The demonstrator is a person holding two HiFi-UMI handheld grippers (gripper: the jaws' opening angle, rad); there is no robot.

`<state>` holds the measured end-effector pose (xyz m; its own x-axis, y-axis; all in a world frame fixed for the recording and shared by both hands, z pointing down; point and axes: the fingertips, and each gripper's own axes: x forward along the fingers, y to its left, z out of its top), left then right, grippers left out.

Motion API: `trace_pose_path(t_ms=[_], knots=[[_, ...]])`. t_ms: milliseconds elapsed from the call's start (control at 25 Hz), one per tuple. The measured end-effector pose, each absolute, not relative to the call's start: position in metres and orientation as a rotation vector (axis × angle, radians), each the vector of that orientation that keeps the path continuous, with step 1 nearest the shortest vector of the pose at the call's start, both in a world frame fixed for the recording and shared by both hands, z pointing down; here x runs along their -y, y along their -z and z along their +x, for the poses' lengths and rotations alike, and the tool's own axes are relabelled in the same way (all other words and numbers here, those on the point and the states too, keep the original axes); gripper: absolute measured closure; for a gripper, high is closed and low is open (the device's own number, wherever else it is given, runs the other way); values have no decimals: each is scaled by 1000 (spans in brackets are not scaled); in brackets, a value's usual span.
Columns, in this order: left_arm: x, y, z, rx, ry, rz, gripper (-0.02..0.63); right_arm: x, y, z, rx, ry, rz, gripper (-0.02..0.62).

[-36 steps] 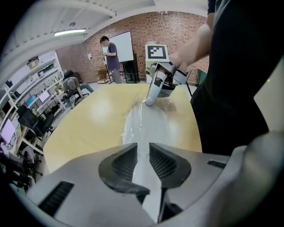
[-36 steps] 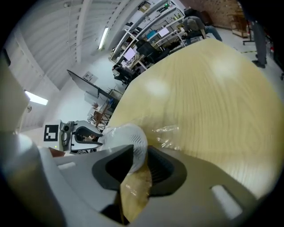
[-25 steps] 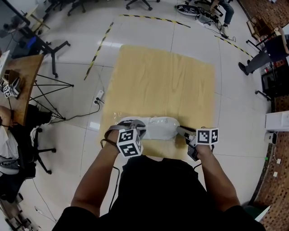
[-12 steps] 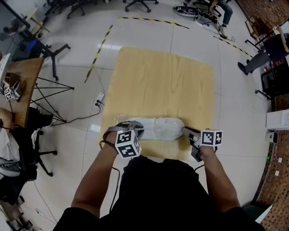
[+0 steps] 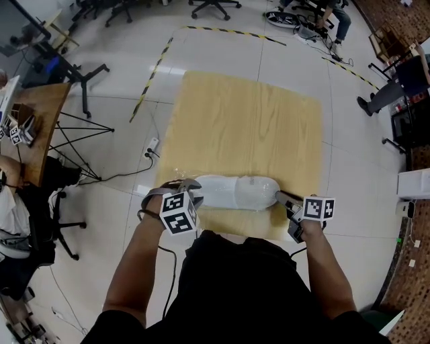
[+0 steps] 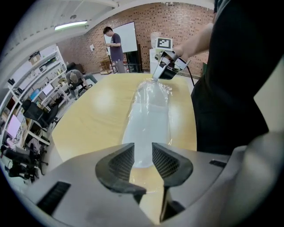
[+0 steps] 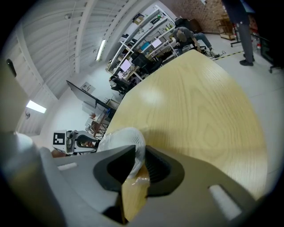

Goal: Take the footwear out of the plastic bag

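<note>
Two grippers: the left gripper (image 5: 189,186) and the right gripper (image 5: 279,197) are sitting at opposite ends of the plastic bag (image 5: 236,191), which is lying along the near edge of the table (image 5: 248,121).
Head view alone: both bare forearms are reaching forward from a black shirt with elbows bent. Each gripper's marker cube is facing up.
Left gripper view alone: its tongs are standing spread, with a narrow gap between them. The bag's rounded near end is showing through that gap, and whether they are touching it cannot be told. At the bag's far end the right gripper is nipping the film.
Right gripper view alone: its tongs are pressing together on the bag's crumpled end.
Footwear: the white footwear (image 5: 227,191) is lying inside the bag, end to end between the grippers.
Surface: pale wood grain is catching the ceiling light.
Room: striped tape (image 5: 149,78) is running across a glossy tiled floor (image 5: 349,134), and office chairs (image 5: 212,5) are standing beyond. In the left gripper view, a person (image 6: 115,43) is standing by a whiteboard (image 6: 128,37) on a brick wall (image 6: 177,20).
</note>
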<state>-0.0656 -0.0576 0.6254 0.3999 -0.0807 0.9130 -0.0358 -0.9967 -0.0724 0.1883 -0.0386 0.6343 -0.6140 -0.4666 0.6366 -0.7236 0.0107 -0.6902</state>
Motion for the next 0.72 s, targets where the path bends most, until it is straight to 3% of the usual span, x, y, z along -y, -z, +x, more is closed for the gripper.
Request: trace_pose_path(t_ms=[200,720], knots=[[67,-648,-102,-125,1830,-2545,471,39,-634,188,2054,-1642,1247,525],[69,-661,-108,-147,1844,-2545,532,42,-633,201,2044,-1617,1272,525]])
